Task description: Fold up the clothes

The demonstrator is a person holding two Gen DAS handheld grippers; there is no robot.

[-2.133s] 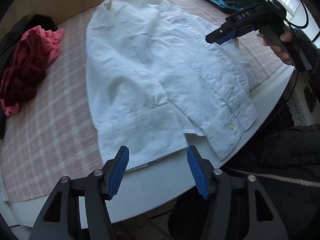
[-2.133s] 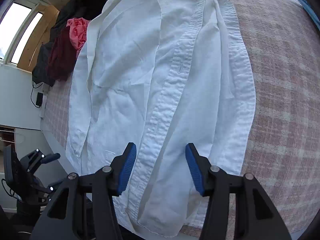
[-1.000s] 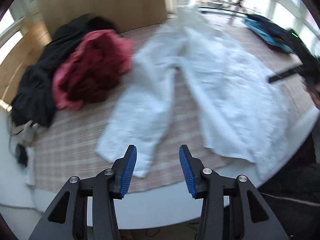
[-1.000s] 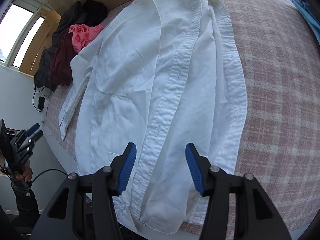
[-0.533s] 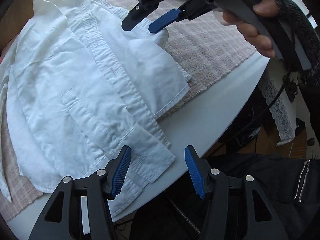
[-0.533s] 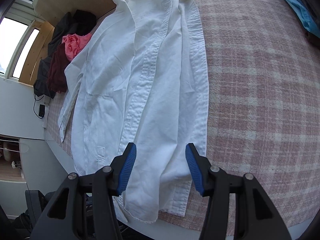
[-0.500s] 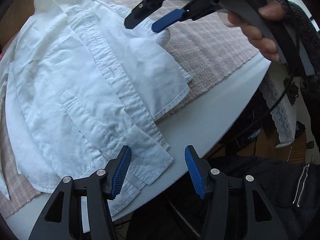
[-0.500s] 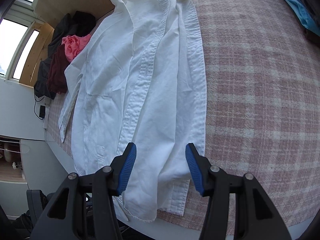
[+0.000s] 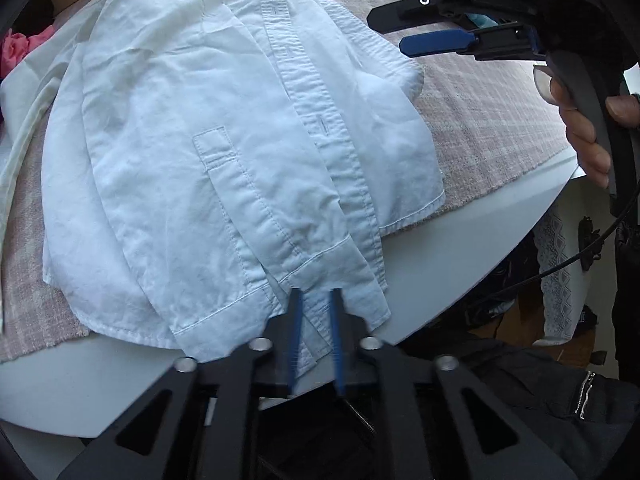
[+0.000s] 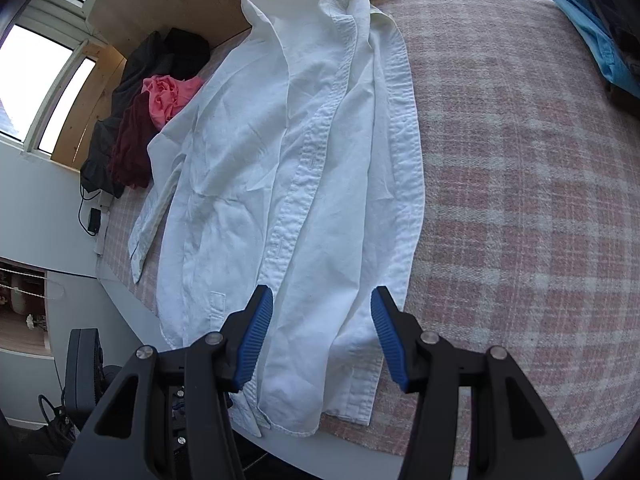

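A white button-up shirt [image 9: 180, 120] lies front up on a pink plaid cloth [image 9: 500, 120], its hem hanging over the white table edge [image 9: 480, 240]. One sleeve is folded over the body, with its cuff [image 9: 340, 276] at the hem. My left gripper [image 9: 316, 308] points down at that cuff. Its jaws are closing and blurred, with the cuff's edge between them and a gap still showing. My right gripper [image 10: 320, 336] hovers open over the shirt [image 10: 300, 160] near the hem on its right side, holding nothing. The right gripper [image 9: 386, 32] also shows in the left wrist view, a hand [image 9: 588, 136] on its handle.
A pile of black, maroon and pink clothes [image 10: 152, 112] lies at the far left of the plaid cloth [image 10: 520, 160]. A blue garment [image 10: 588, 28] sits at the far right. Dark trousers and cables are below the table edge.
The left gripper's jaws have narrowed and come in around the sleeve cuff at the hem. The right gripper has drifted a little over the shirt, still open.
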